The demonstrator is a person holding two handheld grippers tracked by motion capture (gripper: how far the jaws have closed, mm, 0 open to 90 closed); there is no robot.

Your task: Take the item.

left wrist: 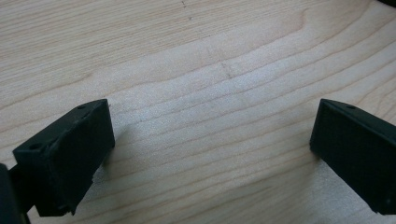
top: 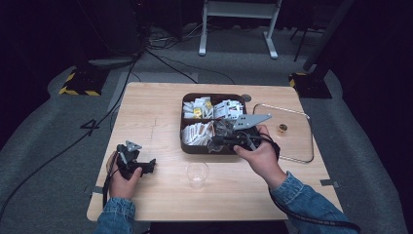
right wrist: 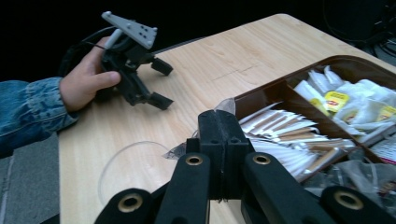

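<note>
— Between the right hand-held gripper's pressed-together jaws sits a clear packet, at the brown tray's near edge. Risk?

— Thin film could slip out or snag the paper sachets beside it. Its long axis I can't tell.

— The left hand-held gripper?

— Jaws spread, empty, resting over bare counter, beyond the cup.

No lettering can be read; print on the packets in the tray is too small.
</note>
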